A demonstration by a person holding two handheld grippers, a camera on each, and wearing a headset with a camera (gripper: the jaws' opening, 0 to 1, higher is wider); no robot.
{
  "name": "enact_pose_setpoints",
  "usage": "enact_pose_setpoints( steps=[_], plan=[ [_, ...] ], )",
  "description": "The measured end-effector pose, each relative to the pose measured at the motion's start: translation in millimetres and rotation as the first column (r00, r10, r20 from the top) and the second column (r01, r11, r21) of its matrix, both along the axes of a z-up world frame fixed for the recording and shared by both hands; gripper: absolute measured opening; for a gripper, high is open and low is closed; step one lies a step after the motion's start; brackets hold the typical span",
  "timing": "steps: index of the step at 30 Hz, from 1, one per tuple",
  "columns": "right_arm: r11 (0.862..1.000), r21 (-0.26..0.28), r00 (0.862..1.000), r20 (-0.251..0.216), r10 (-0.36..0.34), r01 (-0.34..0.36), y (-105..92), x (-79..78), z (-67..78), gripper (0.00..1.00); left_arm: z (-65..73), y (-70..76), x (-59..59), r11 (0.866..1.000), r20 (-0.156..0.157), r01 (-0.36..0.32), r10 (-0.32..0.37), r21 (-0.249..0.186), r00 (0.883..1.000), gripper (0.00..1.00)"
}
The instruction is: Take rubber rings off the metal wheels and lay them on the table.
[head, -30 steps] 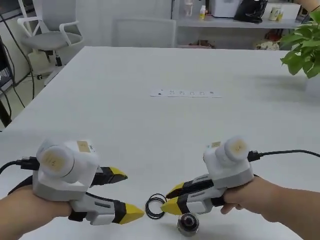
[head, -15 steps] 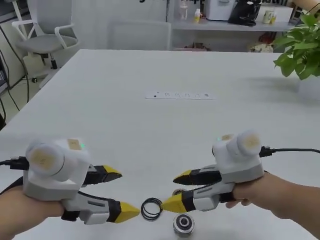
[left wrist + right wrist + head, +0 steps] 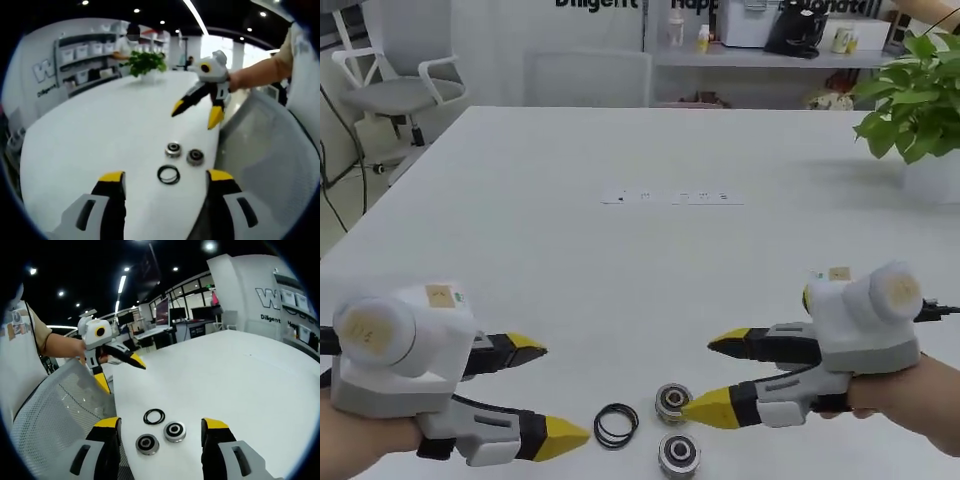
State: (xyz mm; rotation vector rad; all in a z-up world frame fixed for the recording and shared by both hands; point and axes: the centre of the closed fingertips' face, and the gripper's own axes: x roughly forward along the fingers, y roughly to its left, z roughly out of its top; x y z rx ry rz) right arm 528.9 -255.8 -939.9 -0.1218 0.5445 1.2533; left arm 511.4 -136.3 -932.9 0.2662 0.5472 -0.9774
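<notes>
Your white bench runs out wide ahead of you. Your left gripper hovers low over it, jaws spread wide, nothing in them. Your right gripper faces it, just as wide and empty. Between the two, a metal wheel sits on the bench, a second wheel close beside it. Just left of them, black rubber rings lie flat on the bench, clear of both grippers.

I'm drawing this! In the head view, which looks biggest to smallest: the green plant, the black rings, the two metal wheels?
1. The green plant, by far the largest.
2. The black rings, the far wheel and the near wheel look about alike, too close to rank. Being closer to the camera may enlarge the near wheel.
</notes>
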Motion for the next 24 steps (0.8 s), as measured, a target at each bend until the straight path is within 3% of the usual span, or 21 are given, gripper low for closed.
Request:
enact_pose_setpoints(
  steps=[6,13,17,24],
  plan=[
    [1.0,-0.019,0.999,0.031,-0.019,0.019,-18.0,-5.6,0.3,0.68,9.2,-0.5,-3.3,0.999,0.01,-0.014,0.014,-0.029,1.0,0.68],
    [0.999,-0.024,0.998,0.05,-0.047,0.049,-33.1,-13.1,2.1,0.73,12.8,-1.2,-9.1,0.999,0.016,-0.015,0.015,-0.033,1.0,0.7],
    [0.998,-0.039,0.996,0.066,-0.055,0.058,-40.9,-18.6,1.0,0.74,17.0,-3.0,-13.3,0.998,0.008,-0.024,0.025,-0.052,1.0,0.73],
    [0.995,-0.048,0.995,0.057,-0.087,0.09,-52.9,-26.8,-1.7,0.79,18.1,-2.2,-18.1,0.999,0.023,-0.027,0.028,-0.045,0.999,0.75]
  ],
)
